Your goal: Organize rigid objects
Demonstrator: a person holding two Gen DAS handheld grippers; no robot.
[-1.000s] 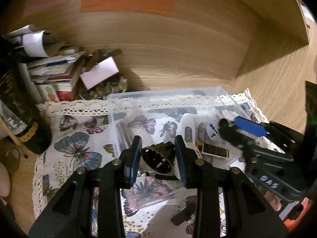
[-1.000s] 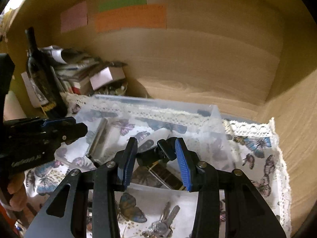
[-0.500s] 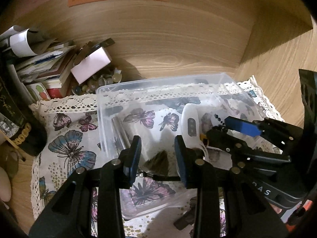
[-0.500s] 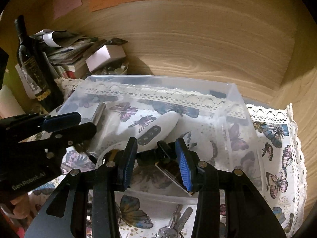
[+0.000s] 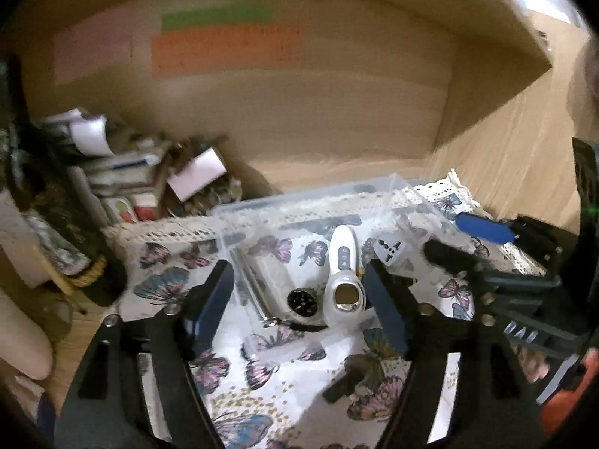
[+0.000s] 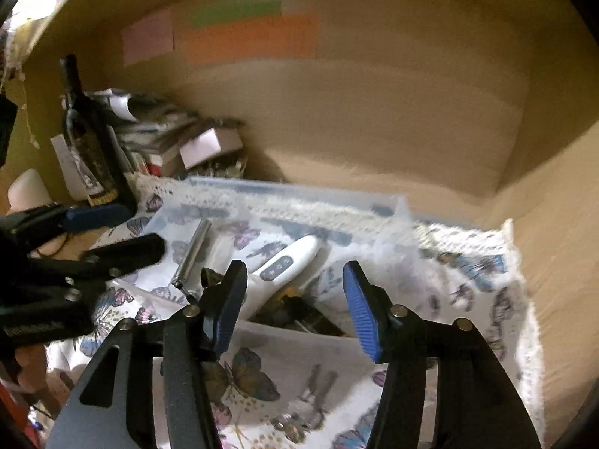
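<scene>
- Both grippers hover just in front of the clear plastic bin (image 5: pixel 397 187) on the butterfly cloth (image 5: pixel 168 284); the left gripper (image 5: pixel 299 307) and the right gripper (image 6: pixel 292 299) each have their fingers spread wide and hold nothing.
- Inside the bin lie a white handheld device (image 5: pixel 342 280), a black round cap (image 5: pixel 302 302), a metal cylinder (image 6: pixel 192 252) and a white travel adapter (image 5: pixel 389 252).
- The step in hand looks like the gap between drop-offs: things sit in the bin, and a bunch of keys (image 6: pixel 299 417) and a dark small piece (image 5: pixel 342 383) lie loose on the cloth.
- Next calls for lowering one gripper over a loose item, closing, then lifting it above the near wall.
- Room is tight: a wooden back wall (image 5: pixel 337 112) behind, a wine bottle (image 6: pixel 91 149) and stacked papers (image 5: pixel 123 172) to the left, the other gripper close alongside.
</scene>
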